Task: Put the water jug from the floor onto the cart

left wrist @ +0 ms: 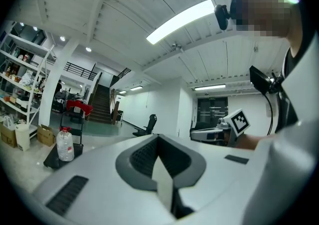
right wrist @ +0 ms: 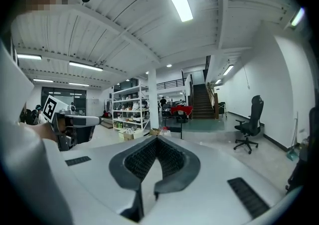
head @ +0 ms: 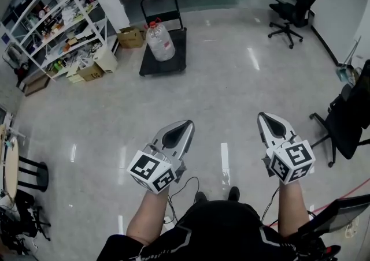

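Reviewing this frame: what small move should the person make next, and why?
Probably none on the jug: just lower both grippers and end the run. The water jug already stands upright on the black deck of the cart, well away from both grippers. The left gripper and the right gripper are both shut with nothing between their jaws, so the placing looks done.

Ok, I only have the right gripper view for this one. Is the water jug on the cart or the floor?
Observer: On the cart. The head view shows the water jug standing upright on the black cart.
Operator: And the left gripper?
Observer: Its own view shows the left gripper with jaws together, nothing between them.
Operator: How close is the person?
Observer: Well back; in the head view bare floor lies between the right gripper and the cart.
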A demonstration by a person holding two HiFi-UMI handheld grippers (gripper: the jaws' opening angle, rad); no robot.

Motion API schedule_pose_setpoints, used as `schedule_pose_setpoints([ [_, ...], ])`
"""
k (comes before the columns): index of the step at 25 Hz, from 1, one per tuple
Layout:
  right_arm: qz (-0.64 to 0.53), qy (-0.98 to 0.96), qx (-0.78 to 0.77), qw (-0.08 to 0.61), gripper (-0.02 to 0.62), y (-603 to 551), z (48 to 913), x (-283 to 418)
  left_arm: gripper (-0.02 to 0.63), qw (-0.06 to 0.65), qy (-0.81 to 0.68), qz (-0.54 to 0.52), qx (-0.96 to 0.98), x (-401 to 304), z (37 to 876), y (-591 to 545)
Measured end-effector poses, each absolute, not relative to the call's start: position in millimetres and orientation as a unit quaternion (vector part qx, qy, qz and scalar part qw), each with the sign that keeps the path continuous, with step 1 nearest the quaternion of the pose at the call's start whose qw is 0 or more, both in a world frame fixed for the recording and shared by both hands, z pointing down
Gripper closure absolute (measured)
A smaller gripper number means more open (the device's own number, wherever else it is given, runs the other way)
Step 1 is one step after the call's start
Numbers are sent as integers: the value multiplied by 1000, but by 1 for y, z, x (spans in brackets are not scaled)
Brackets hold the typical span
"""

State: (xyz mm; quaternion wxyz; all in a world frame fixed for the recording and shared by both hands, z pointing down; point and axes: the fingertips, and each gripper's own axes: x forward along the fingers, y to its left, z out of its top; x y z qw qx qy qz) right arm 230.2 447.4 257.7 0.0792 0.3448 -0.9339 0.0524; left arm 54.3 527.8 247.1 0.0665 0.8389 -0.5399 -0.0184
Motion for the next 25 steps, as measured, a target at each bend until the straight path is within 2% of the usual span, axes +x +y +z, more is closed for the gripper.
schedule_pose_setpoints([
  [25,45,-937,336,80,592,464,241,233,604,53,-540,-24,840,69,232,537],
])
